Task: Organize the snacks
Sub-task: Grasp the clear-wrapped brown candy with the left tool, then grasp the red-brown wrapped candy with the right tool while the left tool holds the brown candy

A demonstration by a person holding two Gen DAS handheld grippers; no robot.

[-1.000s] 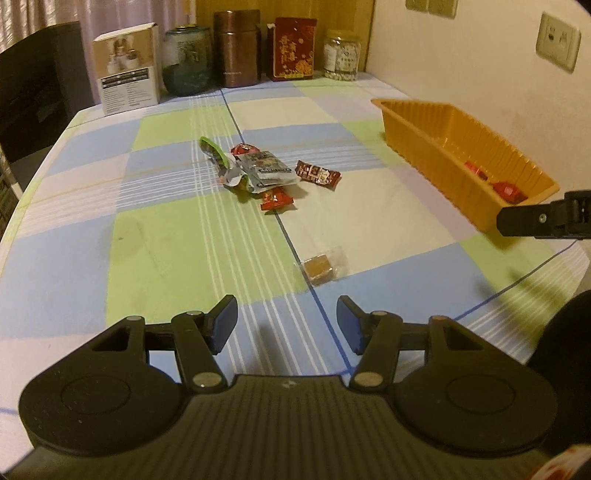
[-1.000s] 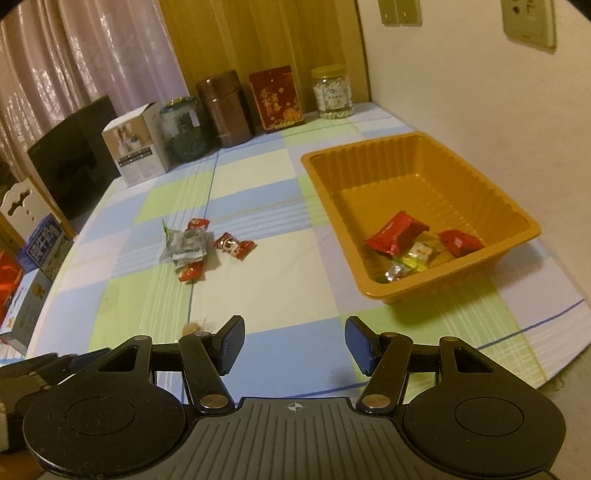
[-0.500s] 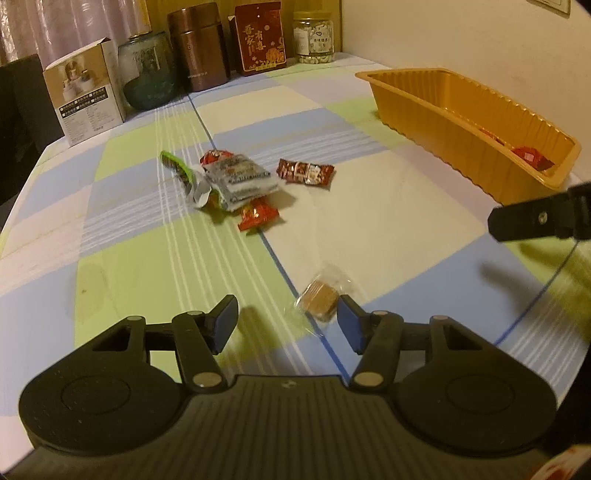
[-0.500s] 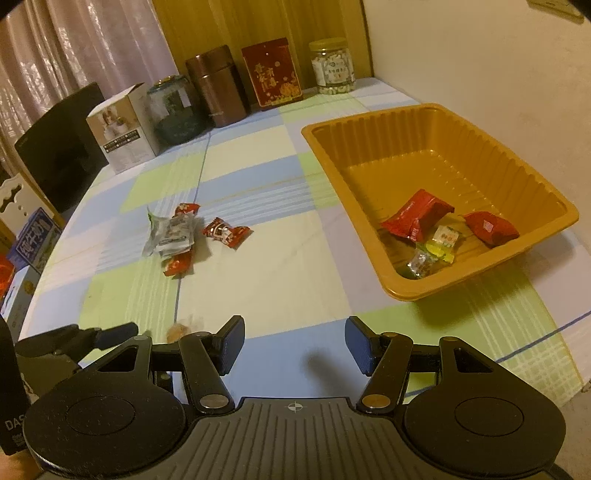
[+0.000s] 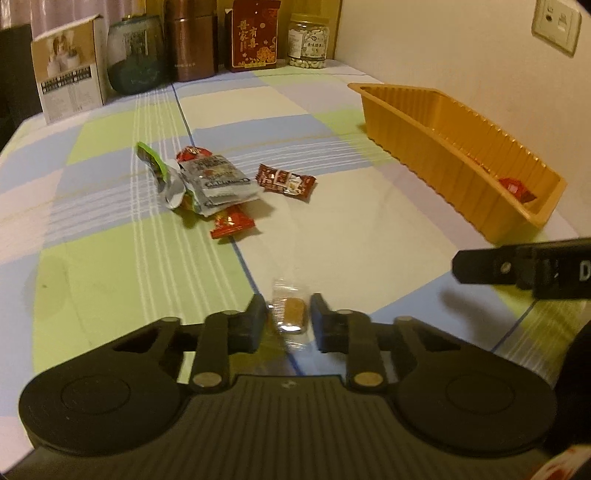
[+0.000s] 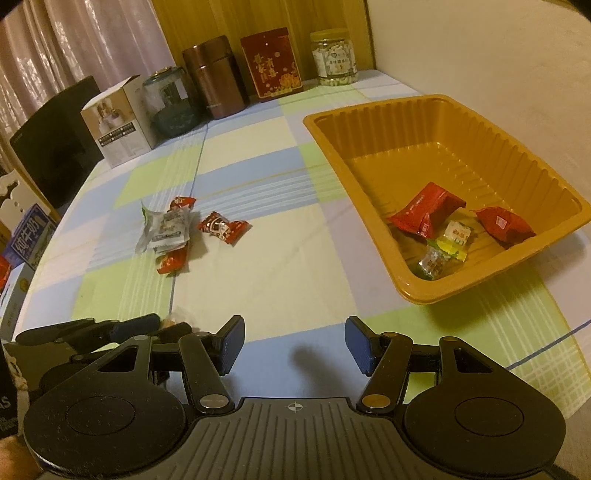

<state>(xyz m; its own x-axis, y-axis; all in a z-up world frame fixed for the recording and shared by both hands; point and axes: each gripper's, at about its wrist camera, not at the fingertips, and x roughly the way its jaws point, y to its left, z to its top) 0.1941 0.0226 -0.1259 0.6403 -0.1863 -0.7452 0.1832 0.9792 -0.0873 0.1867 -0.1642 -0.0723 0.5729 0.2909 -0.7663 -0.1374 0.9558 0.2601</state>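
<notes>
My left gripper (image 5: pixel 289 316) has its jaws narrowed around a small clear-wrapped brown snack (image 5: pixel 291 314) on the checked tablecloth, with slight gaps on both sides. Beyond it lie a silver packet (image 5: pixel 214 182), a green packet (image 5: pixel 151 162), a red wrapper (image 5: pixel 232 221) and a dark red candy (image 5: pixel 286 180). The orange tray (image 6: pixel 369 162) stands at the right and holds a red packet (image 6: pixel 424 210), another red packet (image 6: pixel 504 223) and some small candies (image 6: pixel 447 243). My right gripper (image 6: pixel 294 349) is open and empty above the table's near edge, left of the tray.
A white box (image 5: pixel 68 86), a dark jar (image 5: pixel 135 57), a brown canister (image 5: pixel 190 38), a red tin (image 5: pixel 253 35) and a clear jar (image 5: pixel 308 40) line the far edge. A wall is right of the tray. Milk cartons (image 6: pixel 22 240) stand at the left.
My left gripper moved forward and down over the brown snack and its jaws narrowed around it. My right gripper stayed open and shifted slightly.
</notes>
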